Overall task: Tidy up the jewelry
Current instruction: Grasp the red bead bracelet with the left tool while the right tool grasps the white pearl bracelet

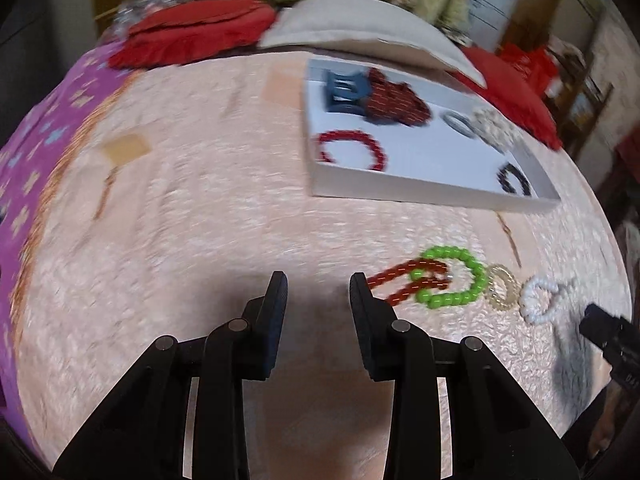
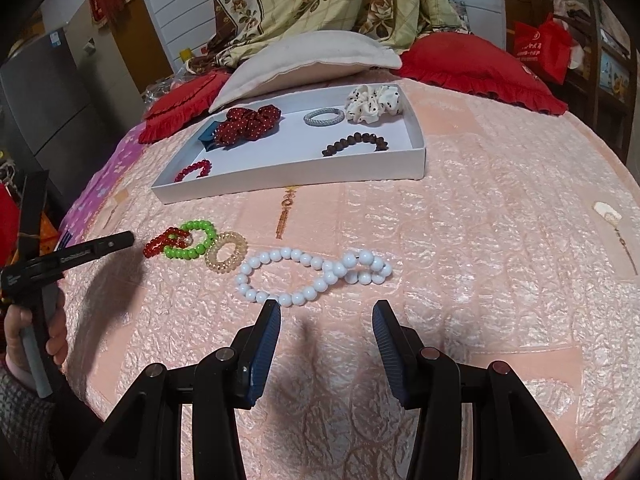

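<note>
The white tray (image 2: 416,164) sits on the pink bed cover (image 2: 500,240), and it is already part full. In it lie a red bead band (image 2: 194,170), a blue clip (image 2: 208,136), a dark red scrunchie (image 2: 250,120), a grey ring (image 2: 324,117), a spotted white scrunchie (image 2: 372,104) and a dark bead band (image 2: 354,143). So that much looks done.

Four things are left out on the cover, in a row near the tray. They are a red bead loop (image 2: 166,242), a green bead band (image 2: 192,240), a clear coil tie (image 2: 226,252) and a long white bead string (image 2: 312,276). The red loop and the green band overlap. The coil tie touches the green band.

The left gripper (image 1: 318,286) has its fingers a little apart, with nothing between them. Its right finger is just beside the red bead loop. I think that loop goes into the tray next.

The right gripper (image 2: 326,314) is wide apart too, and it holds nothing. It hangs just in front of the white bead string.

About half the job looks done.
</note>
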### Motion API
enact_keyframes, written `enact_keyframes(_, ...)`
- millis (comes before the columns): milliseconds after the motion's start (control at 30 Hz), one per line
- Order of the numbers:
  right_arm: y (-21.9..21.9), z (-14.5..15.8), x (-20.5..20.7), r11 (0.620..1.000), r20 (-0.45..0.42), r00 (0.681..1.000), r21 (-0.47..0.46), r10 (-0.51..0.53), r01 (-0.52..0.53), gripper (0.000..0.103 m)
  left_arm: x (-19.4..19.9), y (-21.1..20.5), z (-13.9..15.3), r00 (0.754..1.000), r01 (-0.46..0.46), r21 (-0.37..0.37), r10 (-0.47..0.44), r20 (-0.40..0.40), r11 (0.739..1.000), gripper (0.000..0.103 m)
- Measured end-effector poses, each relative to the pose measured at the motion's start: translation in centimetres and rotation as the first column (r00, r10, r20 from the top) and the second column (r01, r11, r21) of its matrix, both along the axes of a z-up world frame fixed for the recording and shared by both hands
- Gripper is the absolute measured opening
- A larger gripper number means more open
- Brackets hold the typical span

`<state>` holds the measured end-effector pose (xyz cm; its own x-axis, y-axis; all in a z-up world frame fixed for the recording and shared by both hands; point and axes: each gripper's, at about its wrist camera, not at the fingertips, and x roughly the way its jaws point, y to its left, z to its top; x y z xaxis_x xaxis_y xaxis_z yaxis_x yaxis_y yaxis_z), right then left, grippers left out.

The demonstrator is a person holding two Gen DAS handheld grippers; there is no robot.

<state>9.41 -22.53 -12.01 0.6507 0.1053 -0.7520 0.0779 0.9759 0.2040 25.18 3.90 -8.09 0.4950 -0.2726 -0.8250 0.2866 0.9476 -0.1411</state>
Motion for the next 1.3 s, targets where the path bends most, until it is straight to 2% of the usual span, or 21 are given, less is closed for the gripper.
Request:
enact_keyframes(233,-0.8,-0.5,0.4,1.000,-0.006,1.000,0.016,-0.009,0.009,0.046,1.3,-2.6,-0.9,0.994,0.112,0.053,-0.112,0.004,0.992,0.032)
enact_keyframes(300,-1.0,-0.5,0.6,1.000,-0.007,1.000,0.015,-0.010,0.010,0.046,1.4,-3.0,-1.0,0.990,0.142,0.045,-0.141,-0.015,0.989,0.032)
enact_keyframes(467,-1.2,-0.5,1.0,1.000,-0.011,1.000,0.014,-0.013,0.013,0.046,0.2,-3.0,-0.9,0.984,0.178,0.028,-0.178,0.003,0.984,0.032)
enact_keyframes(733,-1.0,-0.1,2.2,1.000,-0.002,1.000,-0.016,0.005,-0.005,0.046,0.8,-3.1,-1.1,0.982,0.185,-0.022,-0.186,-0.024,0.982,0.032)
enact_keyframes(767,-1.0,0.1,2.4,1.000,0.003,1.000,-0.031,0.004,-0.004,0.046,1.0,-3.3,-1.1,0.983,0.181,-0.031,-0.182,-0.032,0.983,0.030)
enact_keyframes(800,-1.0,0.3,2.6,0.999,0.008,1.000,-0.042,0.003,-0.003,0.046,1.1,-3.5,-1.2,0.984,0.172,-0.032,-0.174,-0.042,0.985,0.022)
enact_keyframes(833,-1.2,0.6,2.8,0.998,0.013,1.000,-0.055,0.005,-0.005,0.046,1.1,-3.7,-1.3,0.986,0.159,0.001,-0.159,-0.041,0.987,0.008)
enact_keyframes(867,-1.2,0.7,3.0,0.998,0.015,1.000,-0.065,0.010,-0.009,0.046,1.0,-3.9,-1.3,0.988,0.154,0.031,-0.154,-0.030,0.988,0.007)
enact_keyframes(1000,-0.6,1.0,4.4,0.990,-0.005,0.996,-0.113,0.088,-0.088,0.046,0.2,-3.6,-1.3,0.988,0.152,0.046,-0.151,-0.025,0.987,0.007)
enact_keyframes(1167,2.2,-0.4,7.0,0.947,-0.075,0.966,-0.189,0.248,-0.258,0.046,0.3,-2.9,-1.5,0.990,0.139,0.016,-0.139,-0.021,0.990,0.007)
enact_keyframes(1300,3.0,-2.1,8.4,0.935,-0.128,0.952,-0.194,0.277,-0.298,0.046,0.4,-3.4,-1.5,0.989,0.151,0.038,-0.151,-0.003,0.988,0.007)
